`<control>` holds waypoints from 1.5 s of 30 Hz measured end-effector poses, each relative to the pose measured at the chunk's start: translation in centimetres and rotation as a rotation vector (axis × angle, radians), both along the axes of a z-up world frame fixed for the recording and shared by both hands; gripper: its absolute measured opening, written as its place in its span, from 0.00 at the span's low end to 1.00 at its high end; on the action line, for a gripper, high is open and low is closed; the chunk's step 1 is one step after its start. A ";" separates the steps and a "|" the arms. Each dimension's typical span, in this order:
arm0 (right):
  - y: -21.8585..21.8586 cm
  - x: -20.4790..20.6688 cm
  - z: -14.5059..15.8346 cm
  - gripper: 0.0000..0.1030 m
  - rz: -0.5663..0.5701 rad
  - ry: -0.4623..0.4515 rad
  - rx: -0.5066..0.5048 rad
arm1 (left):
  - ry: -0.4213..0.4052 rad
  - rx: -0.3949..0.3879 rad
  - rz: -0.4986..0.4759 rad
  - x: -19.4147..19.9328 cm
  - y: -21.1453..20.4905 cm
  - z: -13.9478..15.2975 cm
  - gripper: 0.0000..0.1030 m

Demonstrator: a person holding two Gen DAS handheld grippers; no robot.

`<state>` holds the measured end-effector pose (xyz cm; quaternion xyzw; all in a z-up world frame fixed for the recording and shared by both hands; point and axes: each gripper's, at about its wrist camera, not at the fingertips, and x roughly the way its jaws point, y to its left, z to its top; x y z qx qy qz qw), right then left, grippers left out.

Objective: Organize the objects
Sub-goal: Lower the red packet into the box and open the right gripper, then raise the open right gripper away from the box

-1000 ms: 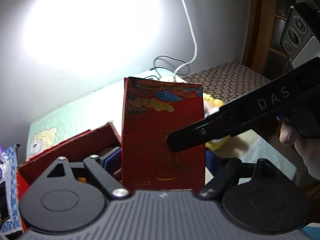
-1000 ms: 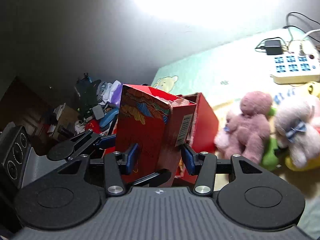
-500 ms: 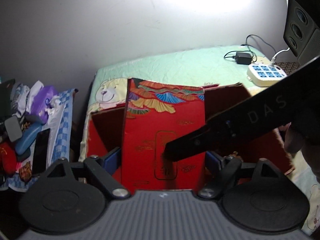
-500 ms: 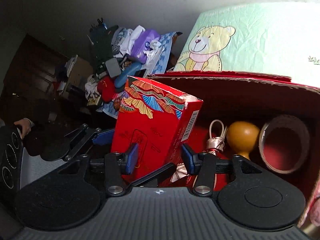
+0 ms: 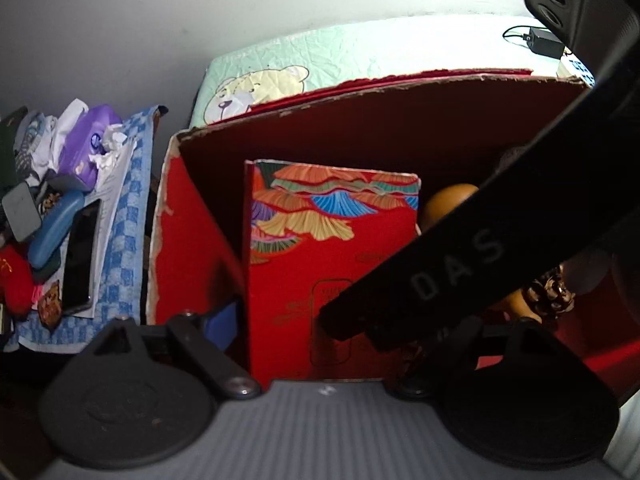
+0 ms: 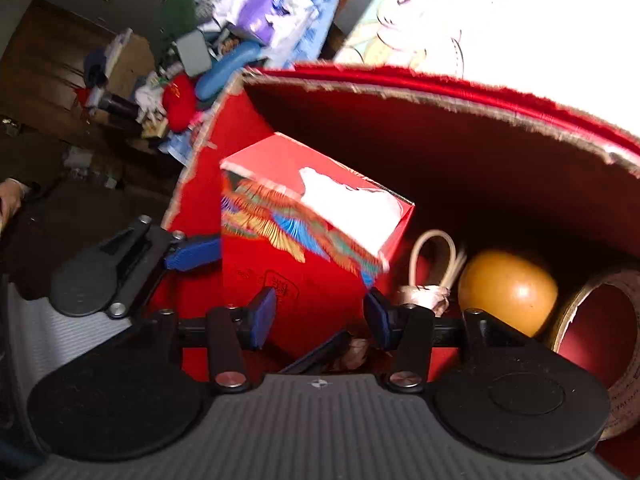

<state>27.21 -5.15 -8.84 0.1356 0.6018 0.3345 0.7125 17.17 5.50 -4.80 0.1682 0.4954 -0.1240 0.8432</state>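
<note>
Two hand-held grippers are seen pointing down into a large red cardboard box (image 6: 440,128), and both are closed on the same red tissue box (image 6: 304,248). The right gripper (image 6: 320,314) is clamped across the narrow width of the tissue box, its blue pads (image 6: 262,314) pressed against the two opposite faces. The left gripper (image 5: 320,320) is set across the wide printed face of the tissue box (image 5: 324,248); its left blue pad (image 5: 222,322) is seen touching the box's edge, while its right pad is hidden behind the black body of the right gripper, which is marked with pale letters and crosses the left wrist view diagonally. The tissue box is held upright and slightly tilted inside the left end of the cardboard box, with white tissue showing at its top slot and a fan pattern in orange, blue and green printed on its front. To its right, inside the cardboard box, a cream loop of cord (image 6: 434,256), a round orange-brown gourd (image 6: 506,290) and a roll of tape (image 6: 600,344) are found side by side. Beyond the far wall of the cardboard box, a pale green sheet with a bear picture (image 5: 256,92) is spread. To the left, on a blue checked cloth (image 5: 124,216), a purple tissue pack (image 5: 86,140), a blue case (image 5: 56,228) and a dark phone (image 5: 82,256) are lying among clutter.
</note>
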 end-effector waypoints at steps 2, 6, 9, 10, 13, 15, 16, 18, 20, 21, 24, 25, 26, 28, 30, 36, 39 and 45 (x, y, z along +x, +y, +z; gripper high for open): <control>-0.2 0.2 -0.3 0.51 -0.010 0.004 0.011 | 0.003 0.008 -0.003 0.1 -0.3 -0.1 0.83; -0.6 0.8 -1.2 0.49 -0.050 0.015 -0.003 | -0.012 0.037 0.004 0.4 -0.5 -0.4 0.83; -0.6 0.8 -1.6 0.46 -0.036 0.023 0.006 | -0.001 0.016 0.007 0.2 0.0 -0.3 0.84; -0.7 0.7 -1.4 0.45 -0.044 0.011 0.005 | -0.005 0.013 0.008 0.0 0.2 -0.1 0.83; -1.7 1.0 -0.9 0.45 -0.096 0.006 0.053 | -0.018 -0.006 0.019 -0.3 1.0 0.5 0.84; -2.1 0.8 -0.6 0.45 -0.124 -0.004 0.057 | -0.019 -0.019 0.037 -0.1 1.6 0.8 0.84; -2.3 0.5 -0.2 0.45 -0.138 -0.020 0.050 | -0.018 -0.029 0.045 0.0 1.8 0.8 0.84; -2.7 -0.3 0.7 0.45 -0.167 -0.067 0.024 | -0.022 -0.047 0.052 0.2 2.0 1.0 0.84; -3.3 -1.6 1.9 0.45 -0.205 -0.136 0.002 | -0.028 -0.060 0.061 0.2 2.1 1.2 0.86; -3.8 -2.3 2.4 0.45 -0.226 -0.160 0.008 | -0.032 -0.071 0.065 0.1 2.2 1.3 0.86; -5.1 -3.6 3.3 0.46 -0.315 -0.194 0.029 | -0.033 -0.111 0.083 -0.1 2.5 1.7 0.89; -5.4 -4.0 3.5 0.46 -0.339 -0.205 0.026 | -0.032 -0.119 0.092 0.0 2.6 1.8 0.89; -5.7 -4.4 3.6 0.46 -0.361 -0.216 0.016 | -0.030 -0.123 0.102 0.0 2.7 1.8 0.89; -5.8 -5.2 3.8 0.46 -0.393 -0.237 -0.016 | -0.021 -0.129 0.121 0.0 2.7 1.9 0.89; -5.8 -6.1 4.0 0.46 -0.417 -0.253 -0.052 | -0.023 -0.122 0.138 -0.1 2.6 2.0 0.89; -5.8 -8.8 4.7 0.51 -0.481 -0.293 -0.164 | -0.046 -0.080 0.160 -1.2 1.7 3.1 0.91; -6.0 -10.1 5.4 0.50 -0.509 -0.316 -0.202 | -0.055 -0.074 0.170 -1.8 1.7 3.6 0.91; -6.0 -12.1 7.1 0.54 -0.574 -0.359 -0.253 | -0.070 -0.083 0.180 -3.3 1.9 4.7 0.91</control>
